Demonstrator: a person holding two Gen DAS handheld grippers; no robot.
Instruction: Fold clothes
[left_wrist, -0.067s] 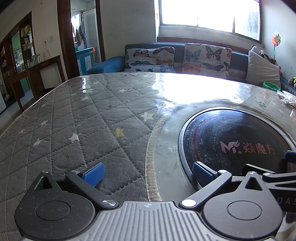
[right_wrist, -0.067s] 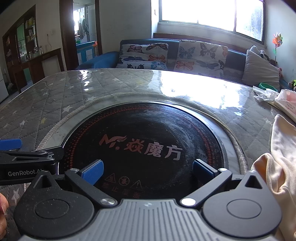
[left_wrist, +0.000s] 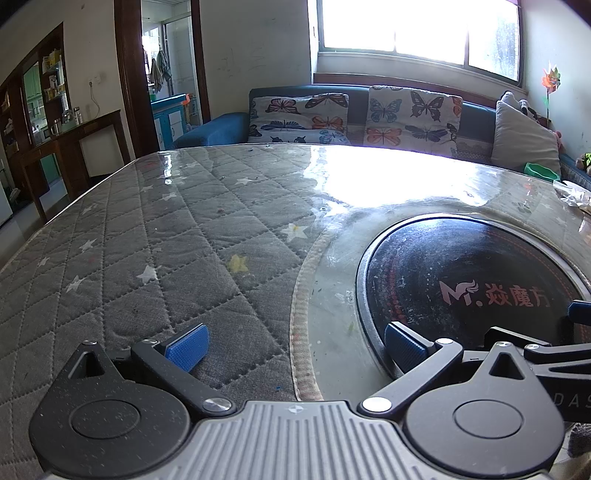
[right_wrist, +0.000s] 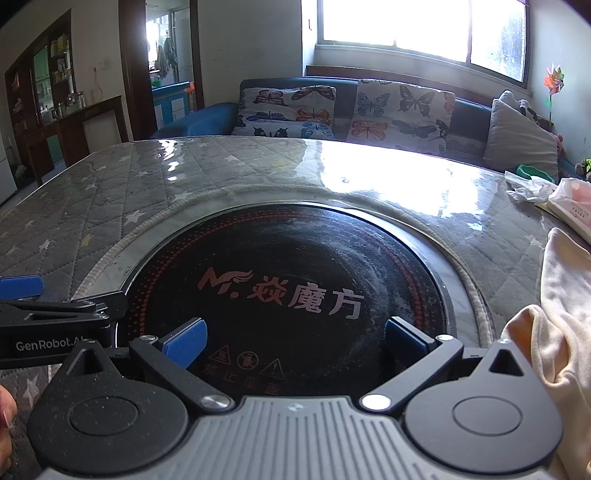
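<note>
home – living room; butterfly-cushioned sofa under window; quilted table – inset cooktop

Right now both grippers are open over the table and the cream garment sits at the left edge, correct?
Not quite. Both grippers, left gripper and right gripper, are open, but the cream garment sits at the right edge of the table, per the right wrist view.

Quilted tabletop with an inset burner

The grey star-patterned tabletop holds a round black cooktop at its middle; a cream garment lies at its right edge, beside crumpled plastic.
</note>
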